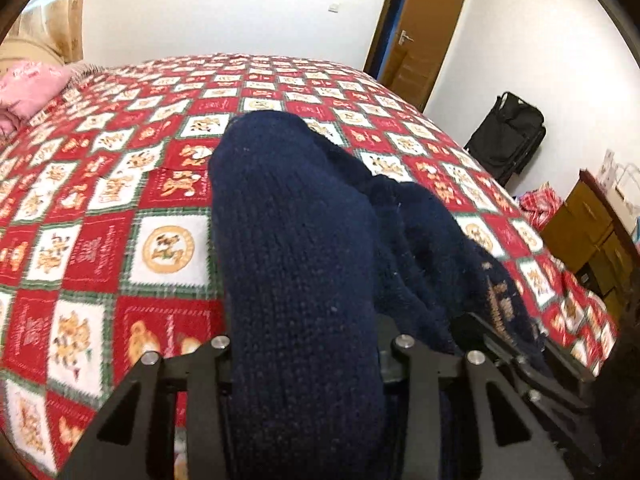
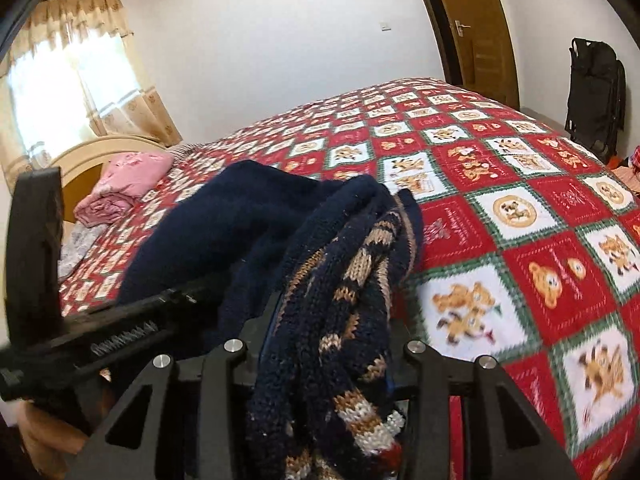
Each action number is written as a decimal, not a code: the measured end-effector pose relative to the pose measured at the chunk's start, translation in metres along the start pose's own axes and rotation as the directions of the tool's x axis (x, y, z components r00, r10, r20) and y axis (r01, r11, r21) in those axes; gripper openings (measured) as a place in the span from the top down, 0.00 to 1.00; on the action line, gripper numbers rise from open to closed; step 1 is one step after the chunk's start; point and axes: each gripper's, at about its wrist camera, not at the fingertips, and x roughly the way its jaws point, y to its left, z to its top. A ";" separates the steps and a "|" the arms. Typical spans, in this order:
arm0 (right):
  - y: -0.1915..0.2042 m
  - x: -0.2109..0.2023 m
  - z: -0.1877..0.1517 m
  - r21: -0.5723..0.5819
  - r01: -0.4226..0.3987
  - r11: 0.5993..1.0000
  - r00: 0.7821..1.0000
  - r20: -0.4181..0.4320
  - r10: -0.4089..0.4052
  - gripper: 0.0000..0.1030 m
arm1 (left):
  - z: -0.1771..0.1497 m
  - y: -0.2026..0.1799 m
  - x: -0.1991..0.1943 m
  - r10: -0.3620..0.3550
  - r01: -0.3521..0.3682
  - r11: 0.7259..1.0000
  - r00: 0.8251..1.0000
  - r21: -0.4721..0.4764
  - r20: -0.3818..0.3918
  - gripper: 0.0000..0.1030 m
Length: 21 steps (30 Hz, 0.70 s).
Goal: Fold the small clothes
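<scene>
On the bedspread [image 1: 120,240], red, white and green checks printed with bears, lies the lot you are handling:

1. Navy knitted sweater [image 1: 296,272]. One garment, bunched, partly raised off the bedspread; plain dark knit toward your left, a tan-and-cream patterned band [image 2: 352,288] toward your right.

2. Your left gripper [image 1: 304,364]. At the near edge of the bedspread, clenched on the plain navy part of the sweater, which fills the gap between its jaws and drapes forward over them. It also shows at the left of the right wrist view [image 2: 120,320].

3. Your right gripper [image 2: 324,364]. Just beside the left one, likewise clamped on the sweater, at the patterned band; the knit hangs out between its jaws toward the camera.

4. Pink folded cloth [image 2: 128,180]. At the far-left corner of the bedspread, well apart from the sweater, near the cream headboard [image 2: 92,152].

5. Beyond the bedspread: curtained window [image 2: 76,68] behind the headboard; brown door [image 1: 416,32] at the far right corner; black bag [image 1: 508,136] against the wall past the right edge.
</scene>
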 end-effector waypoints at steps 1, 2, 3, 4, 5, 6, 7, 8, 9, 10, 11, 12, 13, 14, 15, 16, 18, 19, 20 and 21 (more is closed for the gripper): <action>0.004 -0.004 -0.002 -0.001 -0.007 1.000 1.000 0.002 0.007 0.60 | -0.004 0.000 -0.003 0.002 -0.002 1.000 1.000 0.005 -0.002 0.60; 0.007 -0.007 -0.004 -0.002 -0.010 1.000 1.000 0.001 0.010 0.60 | -0.007 0.001 -0.004 0.000 0.000 1.000 1.000 0.002 -0.008 0.60; 0.009 -0.010 -0.006 0.000 -0.013 1.000 1.000 -0.001 0.013 0.60 | -0.010 0.005 -0.005 -0.006 0.006 1.000 1.000 -0.009 -0.020 0.60; 0.011 -0.012 -0.009 0.003 -0.017 1.000 1.000 -0.005 0.017 0.60 | -0.012 0.007 -0.007 -0.011 0.011 1.000 1.000 -0.019 -0.027 0.60; 0.013 -0.015 -0.011 0.006 -0.018 1.000 1.000 -0.006 0.018 0.60 | -0.014 0.009 -0.009 -0.017 0.016 0.999 0.999 -0.028 -0.031 0.60; 0.014 -0.016 -0.013 0.007 -0.018 1.000 1.000 -0.006 0.018 0.60 | -0.015 0.009 -0.010 -0.020 0.019 0.999 0.999 -0.032 -0.033 0.60; 0.016 -0.018 -0.015 0.006 -0.017 1.000 1.000 -0.009 0.018 0.60 | -0.016 0.010 -0.012 -0.022 0.021 0.999 0.999 -0.031 -0.033 0.60; 0.017 -0.019 -0.017 0.005 -0.017 1.000 1.000 -0.011 0.017 0.60 | -0.018 0.009 -0.014 -0.021 0.020 0.999 0.999 -0.027 -0.033 0.60; 0.020 -0.020 -0.018 0.001 -0.013 1.000 1.000 -0.014 0.013 0.60 | -0.020 0.009 -0.016 -0.015 0.014 1.000 0.999 -0.017 -0.031 0.60; 0.022 -0.021 -0.019 -0.001 -0.013 1.000 1.000 -0.015 0.012 0.60 | -0.022 0.007 -0.018 -0.012 0.012 1.000 0.999 -0.012 -0.030 0.60; 0.025 -0.023 -0.019 -0.005 -0.014 1.000 1.000 -0.014 0.014 0.60 | -0.023 0.009 -0.020 -0.014 0.014 1.000 0.999 -0.016 -0.030 0.60; 0.027 -0.025 -0.019 -0.007 -0.017 1.000 1.000 -0.011 0.016 0.60 | -0.024 0.010 -0.021 -0.018 0.017 1.000 0.999 -0.022 -0.030 0.60; 0.031 -0.027 -0.018 -0.012 -0.024 1.000 1.000 -0.004 0.024 0.60 | -0.025 0.012 -0.024 -0.022 0.022 0.999 0.999 -0.026 -0.028 0.60; 0.037 -0.030 -0.016 -0.026 -0.034 0.999 0.999 0.004 0.035 0.60 | -0.026 0.014 -0.027 -0.026 0.026 0.999 0.999 -0.029 -0.023 0.60; 0.043 -0.032 -0.015 -0.042 -0.041 0.998 0.999 0.008 0.041 0.60 | -0.026 0.016 -0.031 -0.028 0.027 0.999 1.000 -0.028 -0.014 0.60; 0.051 -0.032 -0.013 -0.066 -0.047 0.997 0.999 0.012 0.048 0.60 | -0.025 0.020 -0.035 -0.026 0.026 0.999 1.000 -0.031 -0.001 0.60; 0.065 -0.030 -0.009 -0.095 -0.066 0.993 0.998 0.019 0.068 0.60 | -0.021 0.031 -0.043 -0.019 0.020 0.998 1.000 -0.055 0.022 0.60; 0.070 -0.029 -0.007 -0.097 -0.078 0.992 0.997 0.019 0.080 0.60 | -0.020 0.037 -0.047 -0.015 0.017 0.998 0.999 -0.068 0.031 0.60; 0.076 -0.026 -0.005 -0.097 -0.096 0.991 0.995 0.018 0.098 0.60 | -0.019 0.041 -0.050 -0.010 0.013 0.997 0.999 -0.076 0.037 0.60; 0.081 -0.024 -0.004 -0.102 -0.107 0.989 0.994 0.017 0.110 0.60 | -0.019 0.048 -0.054 -0.003 0.006 0.996 0.999 -0.086 0.044 0.60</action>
